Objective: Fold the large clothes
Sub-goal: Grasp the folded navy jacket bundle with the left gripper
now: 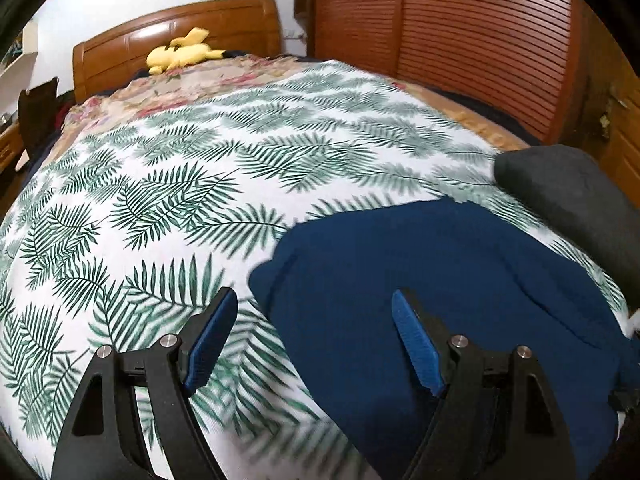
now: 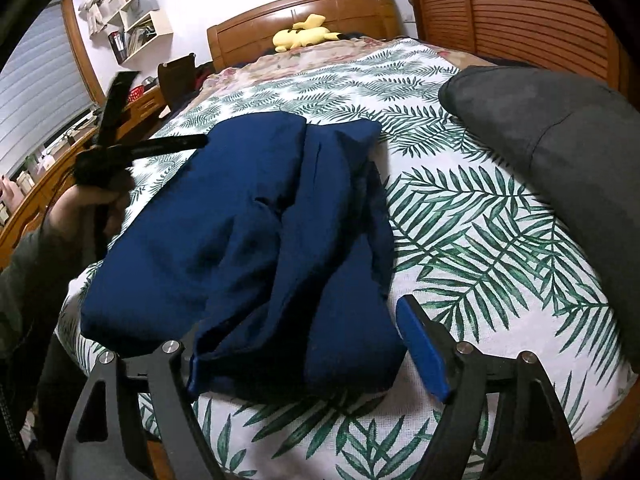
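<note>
A navy blue garment [image 2: 248,232] lies folded into a long bundle on the leaf-print bedspread [image 2: 480,240]; it also shows in the left wrist view [image 1: 420,280]. My left gripper [image 1: 314,344] is open and empty, above the garment's left edge and the bedspread [image 1: 160,200]. It shows in the right wrist view [image 2: 132,120], held up in a hand at the bed's left side. My right gripper [image 2: 308,340] is open, its jaws standing on either side of the garment's near end, with the left pad partly hidden by cloth.
A dark grey cushion or folded cloth [image 2: 560,152] lies on the bed's right side, also in the left wrist view [image 1: 580,200]. A yellow plush toy [image 2: 304,32] sits by the wooden headboard [image 2: 256,28]. Slatted wardrobe doors [image 1: 460,40] stand right; a desk [image 2: 60,160] stands left.
</note>
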`<state>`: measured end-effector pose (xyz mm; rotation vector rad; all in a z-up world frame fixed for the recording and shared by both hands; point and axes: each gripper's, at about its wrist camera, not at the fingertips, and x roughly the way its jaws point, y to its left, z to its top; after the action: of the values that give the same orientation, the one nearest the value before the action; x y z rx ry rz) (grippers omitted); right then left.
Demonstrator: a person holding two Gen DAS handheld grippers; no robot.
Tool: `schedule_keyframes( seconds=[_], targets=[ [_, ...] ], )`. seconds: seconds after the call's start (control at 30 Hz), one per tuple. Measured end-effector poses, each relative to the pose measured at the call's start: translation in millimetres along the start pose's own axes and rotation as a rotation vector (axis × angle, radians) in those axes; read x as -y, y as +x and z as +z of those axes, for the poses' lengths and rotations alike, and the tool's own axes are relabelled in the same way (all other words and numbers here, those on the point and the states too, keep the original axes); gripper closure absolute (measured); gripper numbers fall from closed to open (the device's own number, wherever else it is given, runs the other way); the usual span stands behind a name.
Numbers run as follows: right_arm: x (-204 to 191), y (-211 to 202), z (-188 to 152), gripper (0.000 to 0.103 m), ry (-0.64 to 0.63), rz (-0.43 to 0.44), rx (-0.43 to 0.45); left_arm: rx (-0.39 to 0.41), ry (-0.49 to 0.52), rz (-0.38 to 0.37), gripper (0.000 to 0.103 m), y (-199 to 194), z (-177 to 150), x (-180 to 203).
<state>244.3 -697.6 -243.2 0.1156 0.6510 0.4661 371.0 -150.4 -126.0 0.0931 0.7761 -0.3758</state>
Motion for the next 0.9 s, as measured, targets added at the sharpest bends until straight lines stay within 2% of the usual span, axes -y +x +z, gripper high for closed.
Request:
schedule_keyframes(
  seconds=[0.13,0.27,0.73,0.77,0.83,0.9],
  targets=[
    [-1,1,-2,0.022,-0.004,0.004,0.0,-0.029,-0.029,-0.012,0.023,17,4,-13],
    [-1,0,-3,0.022,-0.002,0.013,-0.001,-0.074,-0.005,-0.003,0.021,32,0,-8],
    [-4,-1,-4,0.022,0.011,0.018,0.004,-0.082,-0.026,-0.009,0.021,40,-3,-9],
    [-4,-1,-4,0.022,0.012,0.018,0.004,-0.084,-0.038,-0.02,0.022,40,-3,-11],
    [-4,-1,-4,0.023,0.013,0.02,0.004,-0.095,-0.063,-0.073,0.035,41,-4,-15],
    [-5,-2,-4,0.031,0.012,0.047,0.005,-0.106,-0.082,-0.089,0.04,41,-4,-17]
  ],
)
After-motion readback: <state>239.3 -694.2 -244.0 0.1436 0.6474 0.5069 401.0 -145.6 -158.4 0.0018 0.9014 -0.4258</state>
